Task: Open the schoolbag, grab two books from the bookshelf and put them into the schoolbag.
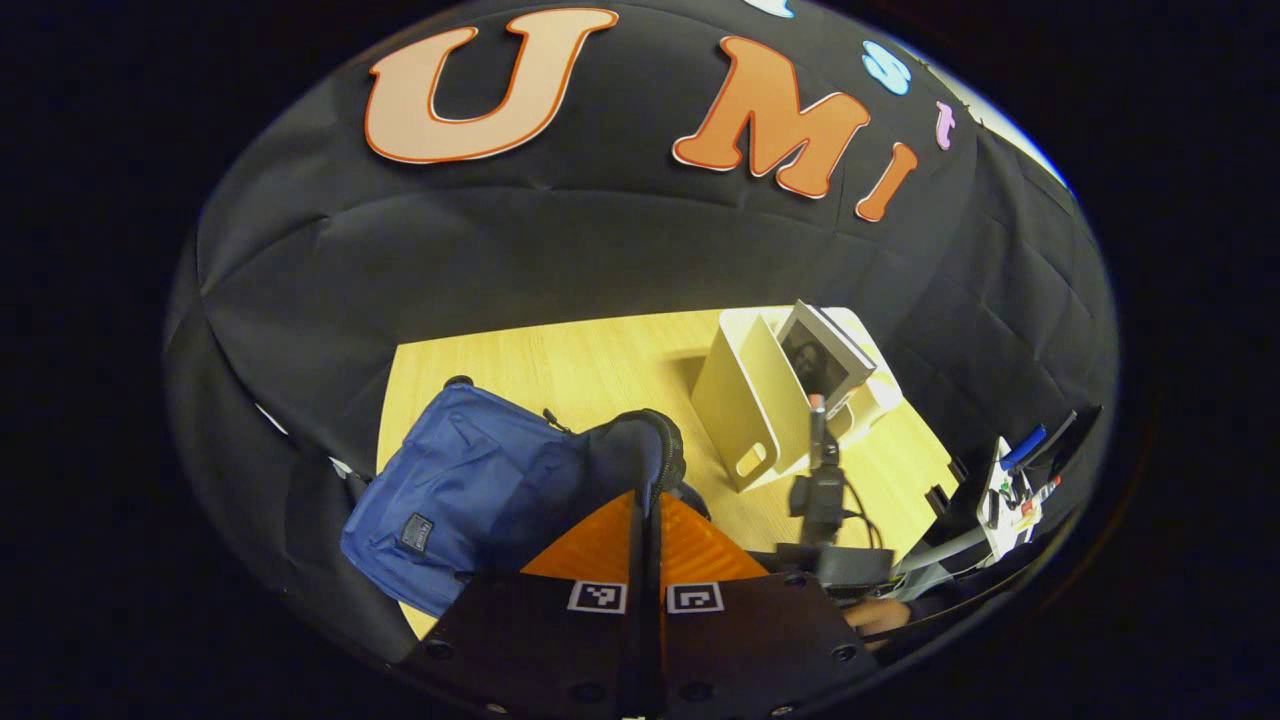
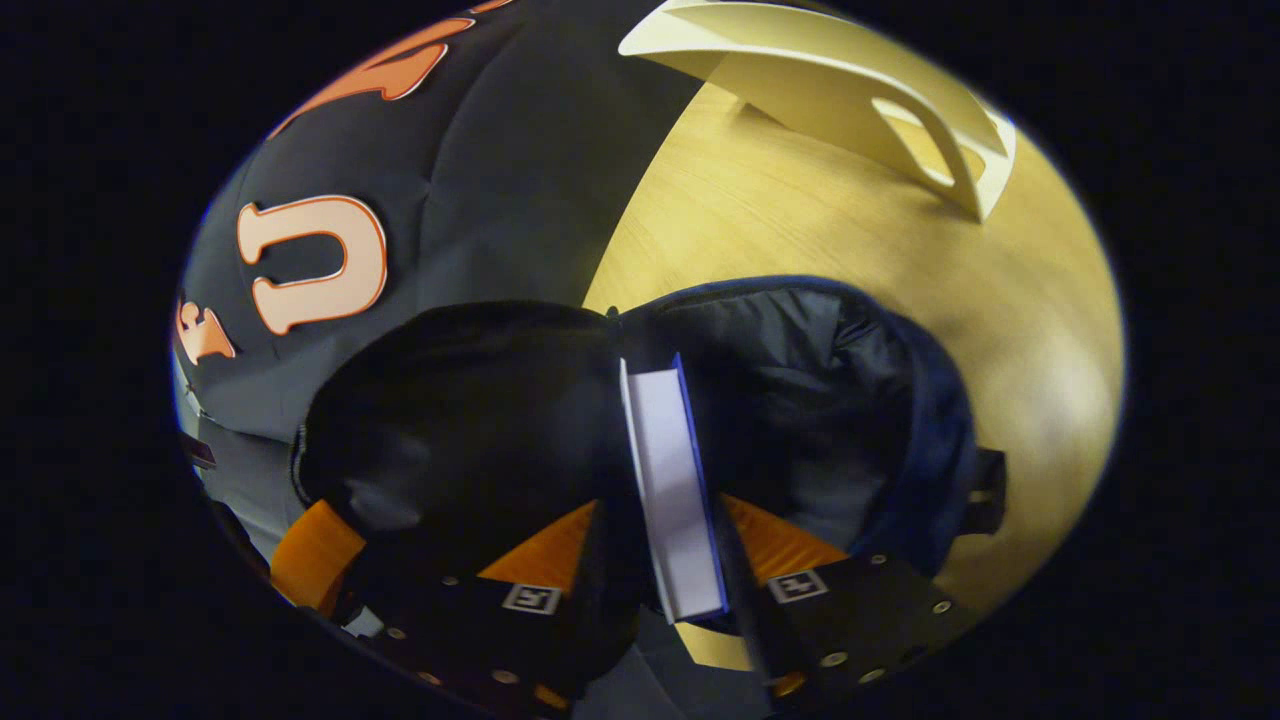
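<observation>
The book (image 2: 672, 480) is seen edge-on at the centre of the right gripper view, its white page block and blue cover running from mid-frame down to the lower edge. It is held between the orange fingers (image 2: 775, 535) of the right gripper (image 2: 660, 560), which are parted only by the book's thickness and press on both covers. The book is judged stiff and moderately heavy, with smooth covers that may slip; a grip across both covers near the spine is advised. It is pointed down into the open mouth of the schoolbag (image 2: 900, 400), whose dark lining surrounds it.

The schoolbag is soft blue fabric and is expected to sag and close unless its rim is held. In the left gripper view the bag (image 1: 470, 490) lies at lower left on the wooden table (image 1: 600, 360). The left gripper (image 1: 645, 540) is closed on the dark rim of the opening, its fingers all but touching, and is held above the bag to keep it open.

The white bookshelf (image 1: 745, 400) stands right of centre, with a second book (image 1: 825, 355) leaning in it. The other hand-held gripper (image 1: 822, 480) is seen at lower right, directed downward.
</observation>
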`<action>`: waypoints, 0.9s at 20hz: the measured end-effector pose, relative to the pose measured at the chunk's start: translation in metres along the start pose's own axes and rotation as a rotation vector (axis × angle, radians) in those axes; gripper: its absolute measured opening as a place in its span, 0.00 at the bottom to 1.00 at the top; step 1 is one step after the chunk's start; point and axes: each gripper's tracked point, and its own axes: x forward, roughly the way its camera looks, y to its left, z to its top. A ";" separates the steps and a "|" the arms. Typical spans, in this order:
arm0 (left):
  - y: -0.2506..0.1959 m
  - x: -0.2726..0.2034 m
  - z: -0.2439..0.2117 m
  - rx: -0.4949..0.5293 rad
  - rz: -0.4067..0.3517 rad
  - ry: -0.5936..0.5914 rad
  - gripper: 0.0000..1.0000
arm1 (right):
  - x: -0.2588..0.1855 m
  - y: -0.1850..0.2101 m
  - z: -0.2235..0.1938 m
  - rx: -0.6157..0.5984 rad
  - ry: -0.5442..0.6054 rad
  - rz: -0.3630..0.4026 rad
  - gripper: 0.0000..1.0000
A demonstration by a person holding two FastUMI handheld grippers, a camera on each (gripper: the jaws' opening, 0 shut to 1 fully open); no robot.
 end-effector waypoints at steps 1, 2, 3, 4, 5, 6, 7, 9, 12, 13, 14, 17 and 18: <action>0.001 0.001 0.001 -0.002 0.004 -0.008 0.01 | -0.008 -0.001 0.007 -0.022 -0.012 -0.021 0.53; 0.000 0.001 0.000 -0.004 0.004 -0.009 0.01 | -0.017 -0.005 0.008 -0.045 -0.008 -0.046 0.80; 0.002 0.001 -0.002 -0.007 0.014 -0.007 0.01 | -0.027 -0.006 0.015 -0.071 -0.026 -0.051 0.83; 0.002 0.002 -0.003 -0.004 0.015 -0.012 0.00 | -0.033 -0.012 0.022 -0.099 -0.032 -0.085 0.86; 0.000 0.003 -0.004 0.001 0.018 -0.011 0.00 | -0.042 -0.017 0.028 -0.119 -0.034 -0.099 0.88; -0.001 0.009 -0.009 0.009 0.020 -0.011 0.00 | -0.052 -0.019 0.035 -0.137 -0.042 -0.113 0.93; -0.003 0.007 -0.007 0.013 0.025 -0.014 0.00 | -0.062 -0.018 0.046 -0.158 -0.069 -0.118 0.93; -0.007 0.011 -0.009 0.019 0.029 -0.014 0.01 | -0.089 -0.025 0.075 -0.224 -0.132 -0.164 0.94; -0.011 0.018 -0.014 0.014 0.037 -0.014 0.00 | -0.140 -0.042 0.130 -0.405 -0.248 -0.314 0.96; -0.013 0.019 -0.014 0.010 0.037 -0.014 0.00 | -0.156 -0.044 0.147 -0.465 -0.282 -0.363 0.96; -0.014 0.020 -0.015 0.009 0.041 -0.016 0.01 | -0.170 -0.046 0.165 -0.518 -0.314 -0.409 0.97; -0.015 0.024 -0.015 -0.001 0.049 -0.020 0.01 | -0.198 -0.037 0.206 -0.623 -0.362 -0.497 0.97; -0.015 0.024 -0.016 -0.006 0.052 -0.022 0.00 | -0.207 -0.034 0.217 -0.659 -0.375 -0.534 0.97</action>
